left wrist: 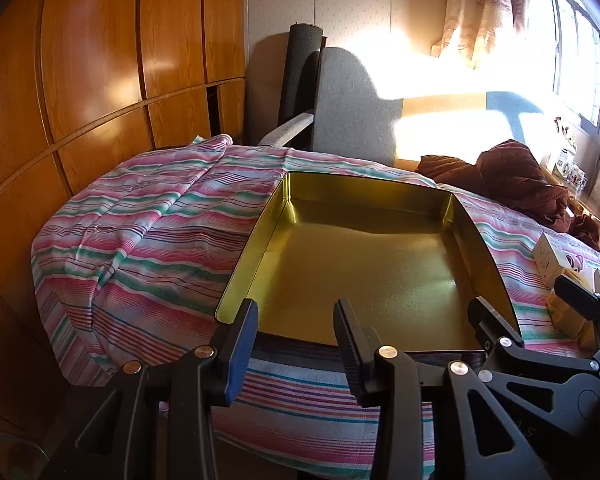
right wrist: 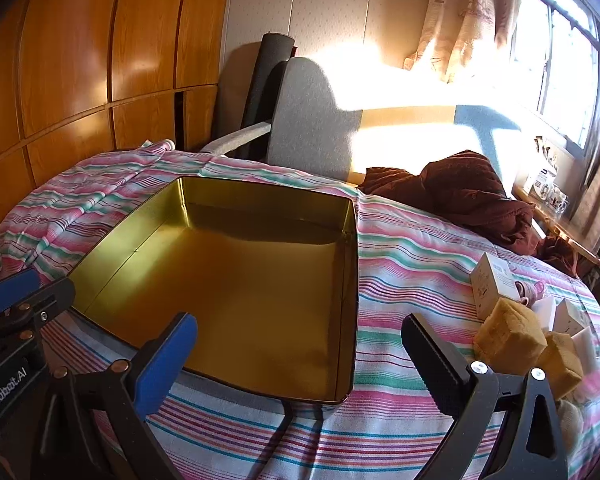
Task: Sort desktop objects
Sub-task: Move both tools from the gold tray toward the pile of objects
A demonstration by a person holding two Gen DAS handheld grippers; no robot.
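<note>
Your left gripper (left wrist: 296,322) hangs at the near edge of the gold tin (left wrist: 364,264), fingers spread, holding nothing. Your right gripper (right wrist: 300,344) is spread wide too, empty, over the tin's near right corner. The tin sits on the striped cloth (right wrist: 412,264). Yellow sponges (right wrist: 508,332) and white boxes (right wrist: 490,286) lie to the right, well apart from the tin.

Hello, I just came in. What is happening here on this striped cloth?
A person holds two hand-held grippers over a table with a striped cloth. The left hand-held gripper and the right hand-held gripper are both open and hold nothing. The gold tin between them is empty. The yellow sponges and small white boxes lie to its right, not yet sorted.
</note>
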